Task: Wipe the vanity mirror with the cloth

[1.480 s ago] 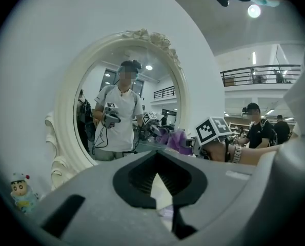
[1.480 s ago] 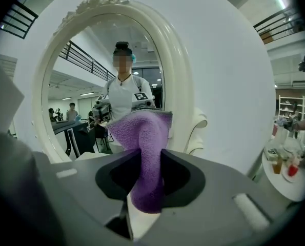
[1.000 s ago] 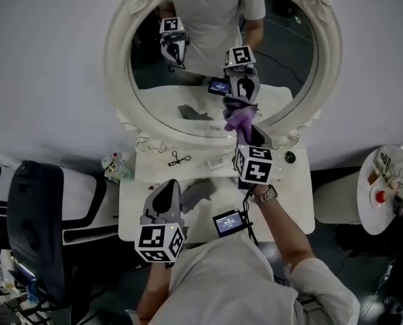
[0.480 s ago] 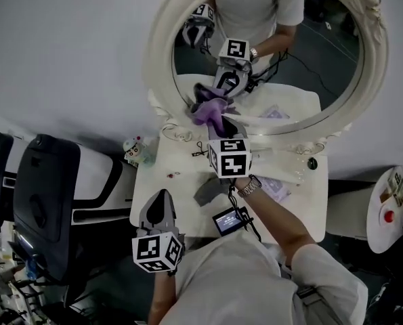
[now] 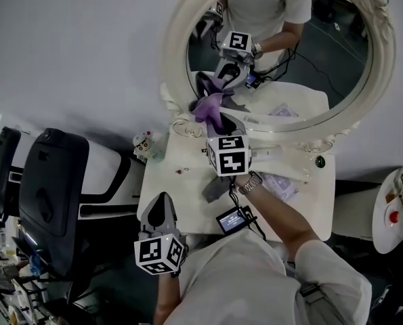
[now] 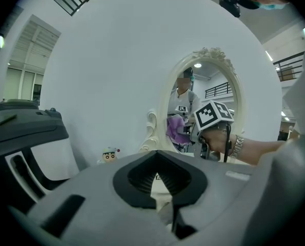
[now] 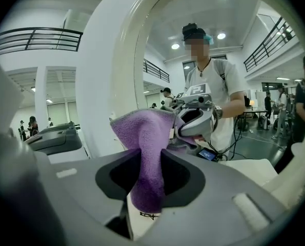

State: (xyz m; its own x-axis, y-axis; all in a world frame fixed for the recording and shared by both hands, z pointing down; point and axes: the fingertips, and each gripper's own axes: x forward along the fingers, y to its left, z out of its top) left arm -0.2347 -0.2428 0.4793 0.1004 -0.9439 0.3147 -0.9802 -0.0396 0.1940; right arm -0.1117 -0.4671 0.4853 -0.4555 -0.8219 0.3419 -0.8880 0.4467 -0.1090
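Note:
The oval vanity mirror in its white carved frame (image 5: 176,42) stands at the back of the table. My right gripper (image 5: 217,120) is shut on a purple cloth (image 5: 209,107), which presses on the lower left of the glass beside the frame. The right gripper view shows the cloth (image 7: 144,152) bunched between the jaws of that gripper (image 7: 148,181), with its reflection just ahead. My left gripper (image 5: 157,202) is shut and holds nothing, low over the table's front left. In its own view my left gripper (image 6: 162,181) faces the mirror (image 6: 214,81) and the cloth (image 6: 175,129).
The white vanity table (image 5: 181,212) carries a grey rag (image 5: 213,188), a clear packet (image 5: 282,185) and small items. A little figurine (image 5: 145,143) sits at its back left corner. A black and white chair (image 5: 52,181) stands at left, a round side table (image 5: 389,212) at right.
My right gripper has swept the purple cloth leftward along the lower glass, from the bottom middle to the lower left edge. The left gripper has stayed low by the table front.

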